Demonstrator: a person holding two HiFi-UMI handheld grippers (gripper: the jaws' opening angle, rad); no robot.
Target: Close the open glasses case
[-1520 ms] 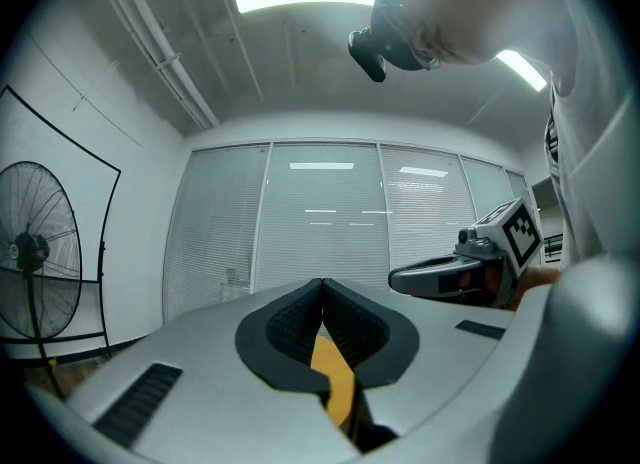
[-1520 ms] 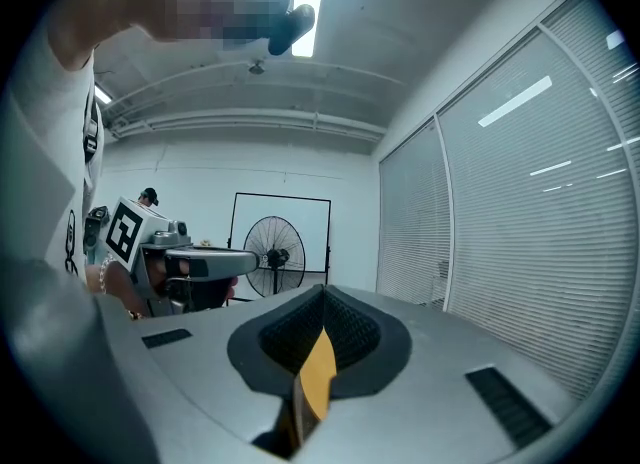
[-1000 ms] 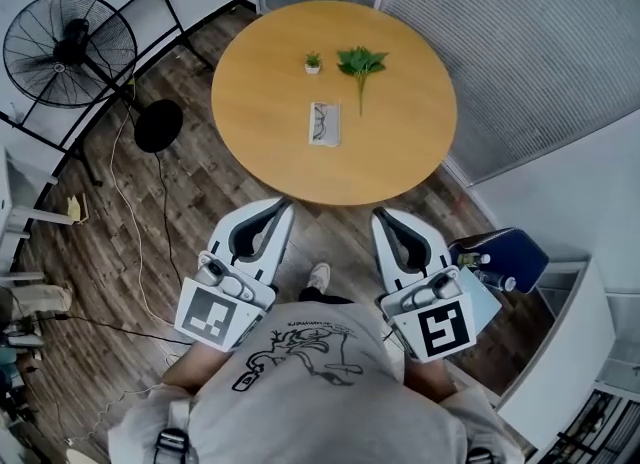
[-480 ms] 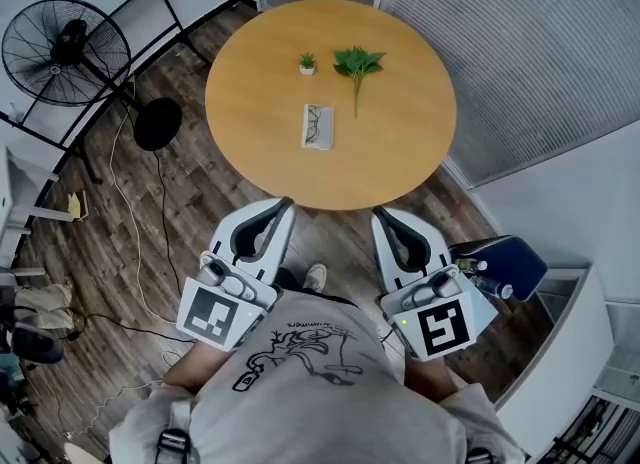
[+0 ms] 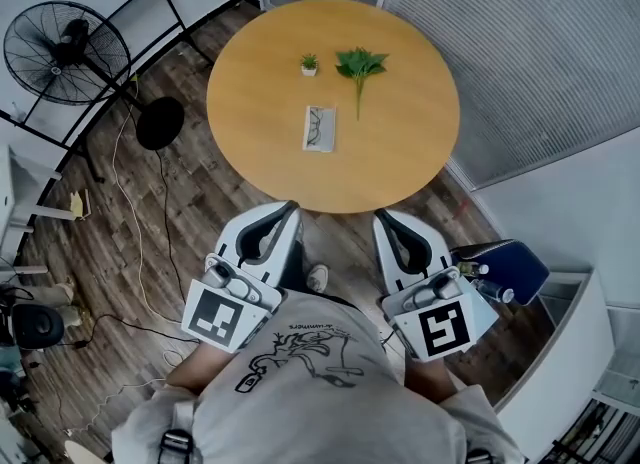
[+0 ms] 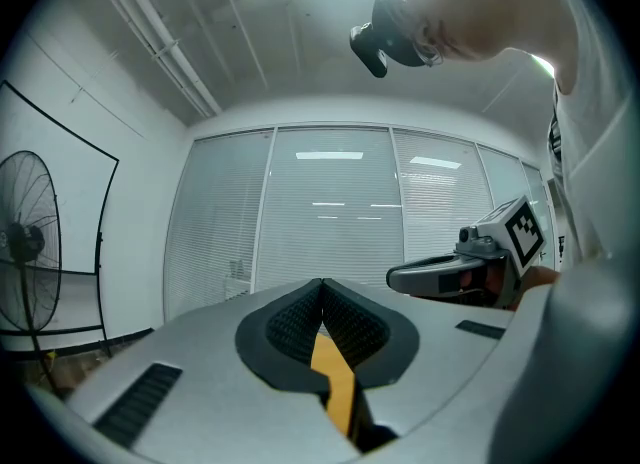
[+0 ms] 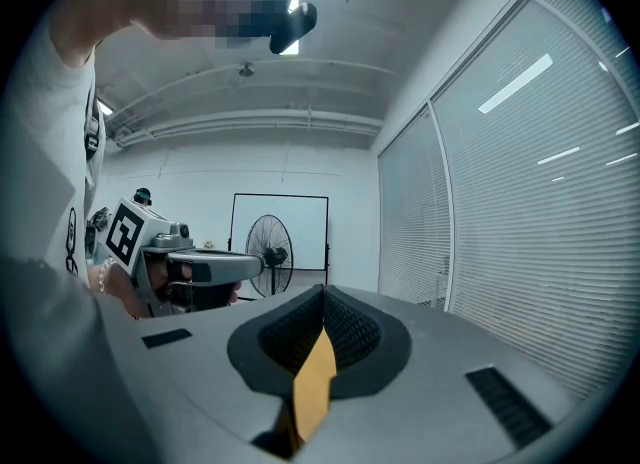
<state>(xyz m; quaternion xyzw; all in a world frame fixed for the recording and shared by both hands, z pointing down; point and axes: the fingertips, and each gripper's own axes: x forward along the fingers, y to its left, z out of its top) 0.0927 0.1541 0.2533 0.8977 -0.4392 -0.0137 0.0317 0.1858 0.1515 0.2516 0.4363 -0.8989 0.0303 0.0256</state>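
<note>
Holds left tongs (image 5: 283, 211) and right tongs (image 5: 386, 218) clenched, empty, off table (image 5: 400, 152) near edge, barely shifted since a second ago. Leaves open glasses case (image 5: 321, 128) at table centre, untouched; means approach not yet begun.

left gripper (image 6: 322, 287) jaws together, empty.

No words or numbers are showing clearly enough to read. The left gripper (image 5: 287, 210) and right gripper (image 5: 381, 216) are carrying black-and-white square markers (image 5: 218, 316) at the bottom of the head view, bearing block patterns only. The tiny print above the drawing on the shirt (image 5: 300, 352) is coming out too small to read.
</note>
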